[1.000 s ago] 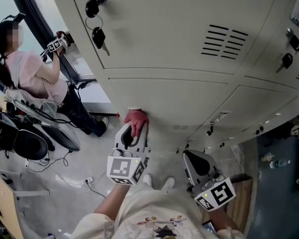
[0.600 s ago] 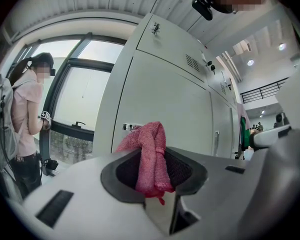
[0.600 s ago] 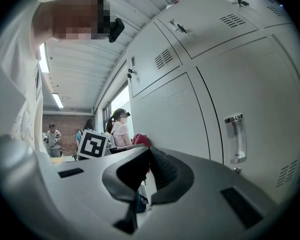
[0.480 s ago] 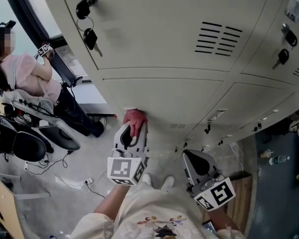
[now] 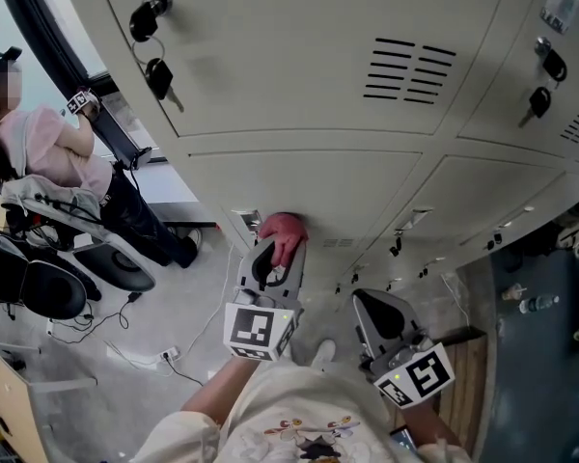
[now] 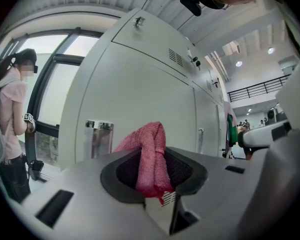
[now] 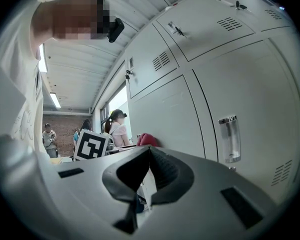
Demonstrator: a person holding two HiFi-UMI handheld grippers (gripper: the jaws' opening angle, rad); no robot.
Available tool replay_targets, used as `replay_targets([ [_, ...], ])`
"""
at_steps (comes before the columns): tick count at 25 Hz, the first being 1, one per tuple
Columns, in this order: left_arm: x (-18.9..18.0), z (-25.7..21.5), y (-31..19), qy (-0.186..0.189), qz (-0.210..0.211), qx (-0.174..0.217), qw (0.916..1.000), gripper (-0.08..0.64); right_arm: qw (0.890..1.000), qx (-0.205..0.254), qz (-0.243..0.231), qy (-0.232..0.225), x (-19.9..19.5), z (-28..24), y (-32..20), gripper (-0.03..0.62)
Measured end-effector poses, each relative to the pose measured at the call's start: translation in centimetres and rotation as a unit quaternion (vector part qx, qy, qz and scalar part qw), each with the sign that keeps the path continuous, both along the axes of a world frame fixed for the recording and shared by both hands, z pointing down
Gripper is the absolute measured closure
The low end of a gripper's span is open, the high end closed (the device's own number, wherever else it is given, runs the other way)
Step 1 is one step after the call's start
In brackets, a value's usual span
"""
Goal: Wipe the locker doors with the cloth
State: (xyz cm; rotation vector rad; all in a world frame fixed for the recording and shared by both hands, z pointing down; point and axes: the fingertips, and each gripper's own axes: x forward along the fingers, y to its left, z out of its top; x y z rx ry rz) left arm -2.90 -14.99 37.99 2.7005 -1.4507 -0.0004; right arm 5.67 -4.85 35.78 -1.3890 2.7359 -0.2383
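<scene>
A pink-red cloth [image 5: 282, 232] is pinched in my left gripper [image 5: 273, 258] and pressed against a beige lower locker door [image 5: 309, 186]. In the left gripper view the cloth [image 6: 150, 156] rises from between the shut jaws, close to the locker door [image 6: 140, 99] and beside its metal label holder [image 6: 98, 139]. My right gripper [image 5: 378, 318] hangs lower right, shut with nothing in it, short of the lockers. From the right gripper view the cloth [image 7: 146, 139] peeks over the jaws beside the left gripper's marker cube [image 7: 91, 145].
Keys [image 5: 157, 73] hang from a lock on the upper left locker; more keys [image 5: 538, 99] at right. A seated person [image 5: 58, 152] with a gripper sits at left by the window, near chairs [image 5: 39, 278] and floor cables [image 5: 164, 350].
My left gripper and the cloth have slid right along the lower locker door, uncovering a metal label holder. The right gripper has stayed in place.
</scene>
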Motion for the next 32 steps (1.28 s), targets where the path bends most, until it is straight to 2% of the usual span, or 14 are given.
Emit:
replay_targets([
  [6,2.7,0.1,0.0,0.011,0.017,-0.005,0.9998,0.449,1.000,0.004,0.018,0.004,1.5,-0.4,0.5,0.586],
  [13,5.4,0.3,0.2,0.007,0.046,-0.002,0.9989,0.449,0.999,0.000,0.040,0.005,3.2,-0.1,1.0,0.586],
  [26,11.5,1.8,0.7,-0.025,0.116,0.020,0.9928,0.451,0.998,-0.001,0.065,0.011,5.3,-0.1,1.3,0.586],
  [32,13.5,2.6,1.1,-0.032,0.140,0.015,0.9895,0.450,0.998,-0.003,0.067,0.011,5.6,0.0,1.3,0.586],
])
